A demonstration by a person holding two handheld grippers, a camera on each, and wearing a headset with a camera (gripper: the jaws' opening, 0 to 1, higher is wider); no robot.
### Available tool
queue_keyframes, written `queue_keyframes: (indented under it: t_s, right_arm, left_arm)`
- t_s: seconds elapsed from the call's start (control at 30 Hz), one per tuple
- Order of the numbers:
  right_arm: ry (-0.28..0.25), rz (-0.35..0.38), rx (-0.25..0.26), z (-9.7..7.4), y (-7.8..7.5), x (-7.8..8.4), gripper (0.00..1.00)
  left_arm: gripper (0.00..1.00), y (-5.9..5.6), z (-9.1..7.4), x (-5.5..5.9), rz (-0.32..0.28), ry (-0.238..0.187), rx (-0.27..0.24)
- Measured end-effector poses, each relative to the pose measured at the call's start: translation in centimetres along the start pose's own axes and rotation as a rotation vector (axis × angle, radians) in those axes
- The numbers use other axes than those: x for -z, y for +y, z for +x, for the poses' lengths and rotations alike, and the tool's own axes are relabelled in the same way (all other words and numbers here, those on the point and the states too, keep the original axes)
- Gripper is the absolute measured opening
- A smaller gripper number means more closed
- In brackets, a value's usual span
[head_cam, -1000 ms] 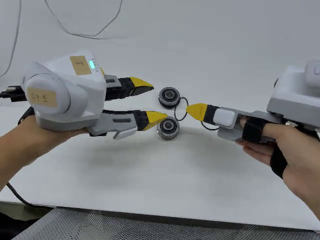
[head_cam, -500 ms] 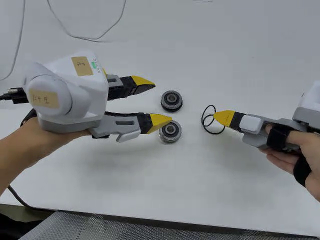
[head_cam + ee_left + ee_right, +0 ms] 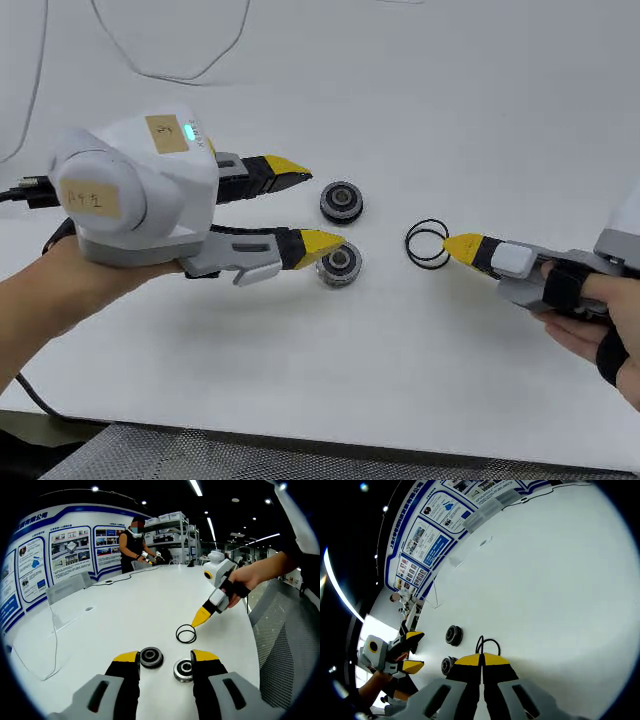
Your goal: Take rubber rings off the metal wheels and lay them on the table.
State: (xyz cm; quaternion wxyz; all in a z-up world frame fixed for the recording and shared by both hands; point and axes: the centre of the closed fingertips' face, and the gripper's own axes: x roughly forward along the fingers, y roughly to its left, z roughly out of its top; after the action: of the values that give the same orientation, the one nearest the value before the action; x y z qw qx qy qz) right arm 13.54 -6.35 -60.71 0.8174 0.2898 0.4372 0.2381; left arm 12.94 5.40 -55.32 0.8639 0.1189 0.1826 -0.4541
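The right tongs (image 3: 452, 246) are pinched shut on the black rubber rings (image 3: 427, 243), which lie on the counter (image 3: 400, 380) beside the metal wheels (image 3: 341, 200). The left tongs (image 3: 322, 208) gape wide by the wheels. Next job, I think: let go.

White table (image 3: 420, 100); blue-trimmed poster wall (image 3: 65, 547); shelving (image 3: 171, 526) with boxes beyond; strip lights (image 3: 198, 487) on dark ceiling.

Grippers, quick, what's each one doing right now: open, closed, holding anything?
Left gripper: open, holding nothing.
Right gripper: closed, pinching the rubber ring at its tips.
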Motion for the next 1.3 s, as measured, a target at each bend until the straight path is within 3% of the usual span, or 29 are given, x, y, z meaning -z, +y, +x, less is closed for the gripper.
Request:
queue_keyframes:
  t_s: [0.13, 0.37, 0.6, 0.7, 0.83, 0.93, 1.0, 1.13, 1.3]
  right_arm:
    - [0.007, -0.023, 0.052, 0.0, -0.9, 0.3, 0.02]
    - [0.008, -0.052, 0.099, -0.3, -1.7, 0.4, 0.05]
    - [0.009, -0.068, 0.104, -0.5, -1.4, 0.6, 0.07]
    - [0.012, -0.131, 0.127, -0.8, -1.0, 0.6, 0.07]
    - [-0.003, -0.153, 0.131, -1.0, -0.6, 0.3, 0.09]
    - [-0.035, -0.167, 0.106, -1.0, 0.0, -0.3, 0.10]
    - [-0.094, -0.202, 0.074, -1.0, 0.8, -1.4, 0.13]
    - [-0.192, -0.181, -0.027, -1.1, 2.7, -3.0, 0.18]
    - [-0.180, -0.184, -0.081, -0.4, 3.5, -3.0, 0.22]
  left_arm:
    - [0.42, -0.2, 0.1, -0.1, 0.000, 0.000, 0.006]
    - [0.42, -0.5, 0.1, 0.0, -0.001, 0.004, 0.013]
    - [0.41, -0.5, 0.1, 0.0, -0.001, 0.005, 0.014]
    - [0.41, -0.5, 0.1, 0.0, -0.001, 0.006, 0.019]
    - [0.41, -0.5, 0.2, -0.1, -0.001, 0.004, 0.018]
    - [0.41, -0.5, 0.3, -0.1, 0.001, 0.004, 0.020]
    - [0.41, -0.3, 0.4, -0.1, 0.002, 0.006, 0.021]
    - [0.40, 0.2, 0.9, -0.2, -0.001, 0.006, 0.018]
    - [0.38, 1.0, 1.9, -0.2, 0.000, 0.014, 0.023]
